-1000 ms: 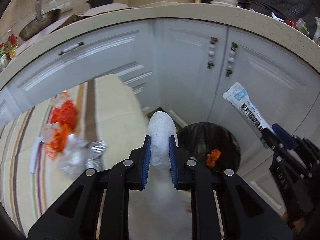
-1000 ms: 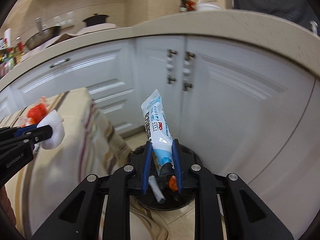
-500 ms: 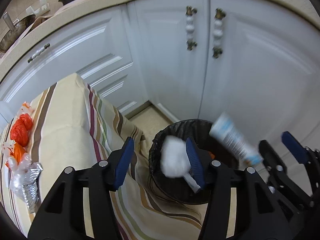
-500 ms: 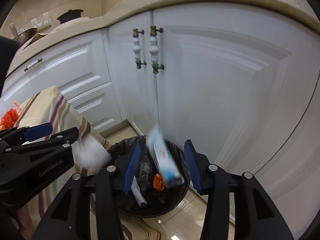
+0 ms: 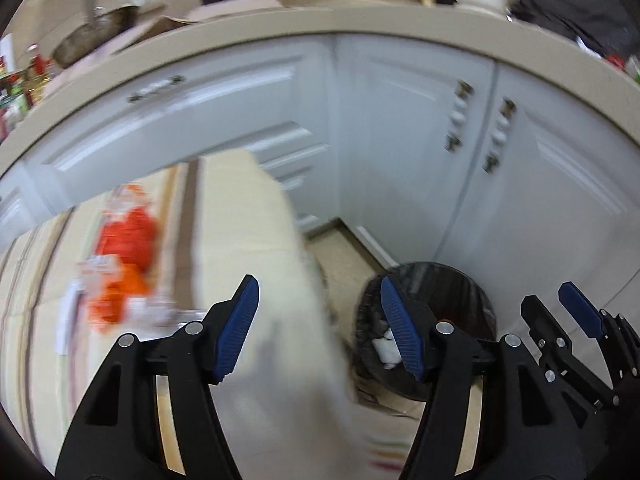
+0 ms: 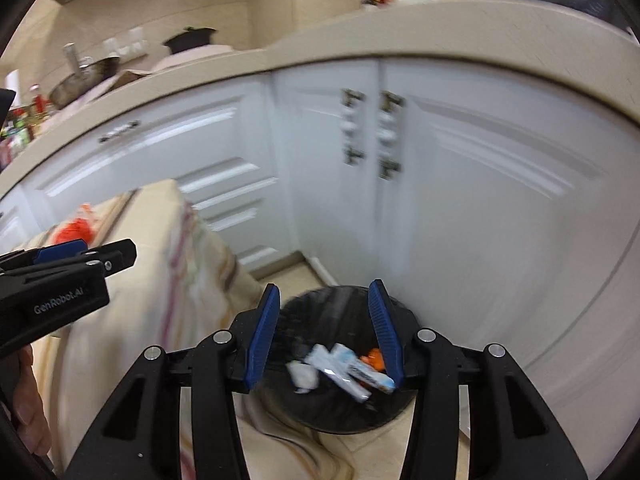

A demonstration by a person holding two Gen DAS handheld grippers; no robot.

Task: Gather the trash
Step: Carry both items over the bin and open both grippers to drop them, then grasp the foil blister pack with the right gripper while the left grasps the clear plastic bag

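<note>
A black-lined trash bin [image 6: 352, 420] stands on the floor by the table corner. In it lie a white and blue tube [image 6: 352, 368], a white wad [image 6: 304, 374] and an orange scrap [image 6: 374, 356]. My right gripper [image 6: 324, 286] hangs open above the bin with nothing between its fingers. My left gripper [image 5: 318, 292] is over the table's edge beside the bin [image 5: 460, 276]; its jaws are opening and hold nothing. On the striped tablecloth [image 5: 248, 220], blurred, lie red-orange wrappers [image 5: 126, 236] and a crumpled clear and silver wrapper [image 5: 168, 312].
White cabinet doors [image 6: 460, 208] with beaded handles [image 6: 388, 136] rise close behind the bin, under a beige countertop [image 5: 360, 20] with pans and bottles. A tiled floor strip [image 5: 344, 252] runs between table and cabinets. A person's hand [image 6: 28, 400] shows at the lower left.
Both grippers let go over the bin: the white wad left the left jaws and the tube left the right jaws, and both now lie inside. The left gripper swung back toward the table.
</note>
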